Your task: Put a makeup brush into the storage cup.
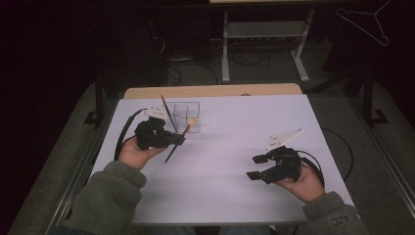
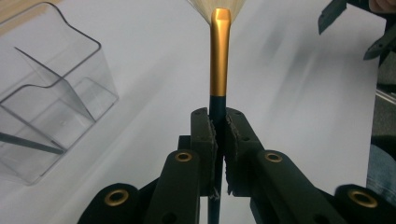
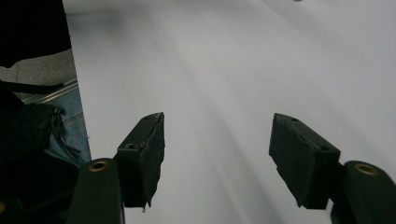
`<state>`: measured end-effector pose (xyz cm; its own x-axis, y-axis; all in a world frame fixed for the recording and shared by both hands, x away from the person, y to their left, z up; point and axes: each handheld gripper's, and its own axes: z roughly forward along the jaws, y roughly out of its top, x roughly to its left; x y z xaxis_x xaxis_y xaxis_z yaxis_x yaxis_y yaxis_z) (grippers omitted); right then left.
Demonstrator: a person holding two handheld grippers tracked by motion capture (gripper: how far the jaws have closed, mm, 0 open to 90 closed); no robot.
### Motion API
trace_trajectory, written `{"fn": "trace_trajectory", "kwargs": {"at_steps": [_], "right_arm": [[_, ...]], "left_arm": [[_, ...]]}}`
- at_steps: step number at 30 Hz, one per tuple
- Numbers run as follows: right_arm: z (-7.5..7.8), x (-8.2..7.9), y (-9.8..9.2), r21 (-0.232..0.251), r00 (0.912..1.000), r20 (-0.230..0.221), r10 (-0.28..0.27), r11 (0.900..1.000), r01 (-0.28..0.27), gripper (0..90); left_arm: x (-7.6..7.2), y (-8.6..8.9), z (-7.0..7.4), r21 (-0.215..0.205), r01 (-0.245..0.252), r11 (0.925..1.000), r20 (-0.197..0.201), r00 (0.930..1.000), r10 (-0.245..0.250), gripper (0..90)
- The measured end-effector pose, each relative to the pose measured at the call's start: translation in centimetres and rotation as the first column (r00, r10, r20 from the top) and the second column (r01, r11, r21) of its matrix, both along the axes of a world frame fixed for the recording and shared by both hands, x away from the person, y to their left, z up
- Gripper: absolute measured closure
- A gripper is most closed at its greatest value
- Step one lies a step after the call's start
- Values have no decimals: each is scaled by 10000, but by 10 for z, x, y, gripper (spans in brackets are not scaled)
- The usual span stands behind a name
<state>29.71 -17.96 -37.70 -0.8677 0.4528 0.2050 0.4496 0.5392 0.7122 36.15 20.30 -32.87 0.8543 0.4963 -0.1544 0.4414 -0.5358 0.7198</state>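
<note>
Setting, high view: dim room, a white-covered table [image 1: 220, 147] with a wooden far edge; a clear plastic divided organiser box [image 1: 187, 116] stands at its far left.
Brush, high view: a slim dark-handled makeup brush with a gold ferrule and pale bristles [image 1: 180, 139] slants just in front of the box, its tip by the box's near wall. A second thin dark brush [image 1: 167, 111] leans in the box.
Left gripper, high view: the left gripper [image 1: 180, 139] holds the slanted brush off the table.
Right gripper, high view: the right gripper [image 1: 256, 167] is spread and empty, well apart.
Left gripper view: jaws pressed on the dark handle just below the ferrule [image 2: 219, 56].
Handling: likely light, stiff, smooth, apt to swivel; best pinched on the handle, bristles soft.
Right gripper view: jaws wide apart over bare white surface.
</note>
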Motion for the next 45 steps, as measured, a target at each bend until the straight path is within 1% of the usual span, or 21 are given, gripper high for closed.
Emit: {"fn": "trace_trajectory", "kwargs": {"at_steps": [1,6,11,14,15,16,19,24,25,27,29,31,32,35,36,37,39,40,43,44,45], "right_arm": [[0,0,-1,25,10000,-15,-3,10000,3,345],[-3,-1,-3,23,10000,-63,-18,10000,18,338],[-5,-4,-6,25,10000,-26,-74,10000,74,335],[-5,-4,-7,107,9999,-20,-150,9998,150,334],[-6,-4,-8,113,9998,-55,-194,9997,195,334],[-6,-4,-8,131,9998,-63,-202,9997,203,334],[-6,-4,-9,165,9998,-77,-200,9997,201,333],[-7,-3,-9,178,9999,10,-155,9997,155,333],[-7,-3,-9,178,9999,-3,-151,9997,151,333],[-7,-3,-10,195,9998,-41,-170,9997,170,334],[-7,-3,-10,211,9998,-93,-196,9996,198,333],[-9,-2,-11,217,9998,-55,-171,9996,172,333],[-9,-2,-11,224,9998,-95,-181,9996,183,333],[-9,-1,-13,272,9997,-90,-236,9993,238,333],[-9,-1,-14,274,9997,-81,-241,9993,243,333],[-8,-1,-15,317,9995,-97,-287,9991,290,333],[-8,-1,-16,316,9995,-73,-310,9990,312,331],[-8,-1,-17,315,9994,-105,-344,9989,347,330],[-8,-1,-18,364,9993,-55,-382,9986,384,330],[-8,-1,-19,379,9994,35,-348,9987,347,329],[-8,-1,-19,389,9992,-7,-392,9985,392,329]], "left_arm": [[1,0,0,-91,-85,9999,-20,10000,84,832],[8,3,2,-210,-317,9993,-46,9995,316,833],[17,5,7,-295,-496,9983,29,9988,497,832],[22,6,11,-464,-661,9967,140,9977,669,832],[23,7,12,-617,-726,9954,126,9972,735,832],[25,8,13,-609,-755,9953,127,9970,764,832],[32,11,17,-793,-965,9922,152,9951,980,832],[44,17,21,-1144,-1409,9834,215,9893,1443,832],[47,18,23,-1241,-1474,9813,184,9884,1508,832],[53,20,25,-1344,-1631,9774,259,9854,1680,832],[60,22,28,-1595,-1785,9709,232,9826,1845,832],[66,22,31,-1622,-1944,9674,290,9790,2016,832],[69,22,33,-1555,-1932,9688,329,9791,2006,832],[76,22,37,-1647,-2122,9632,378,9745,2212,832],[79,23,39,-1626,-2152,9629,414,9736,2246,832],[82,23,40,-1664,-2233,9604,415,9716,2331,832],[87,24,42,-1651,-2320,9586,489,9688,2429,832],[90,23,43,-1742,-2413,9547,492,9662,2532,832],[99,23,47,-1821,-2574,9490,589,9605,2719,832],[102,23,47,-1773,-2622,9486,653,9586,2772,832],[105,23,48,-1775,-2639,9481,690,9577,2795,832]]}}
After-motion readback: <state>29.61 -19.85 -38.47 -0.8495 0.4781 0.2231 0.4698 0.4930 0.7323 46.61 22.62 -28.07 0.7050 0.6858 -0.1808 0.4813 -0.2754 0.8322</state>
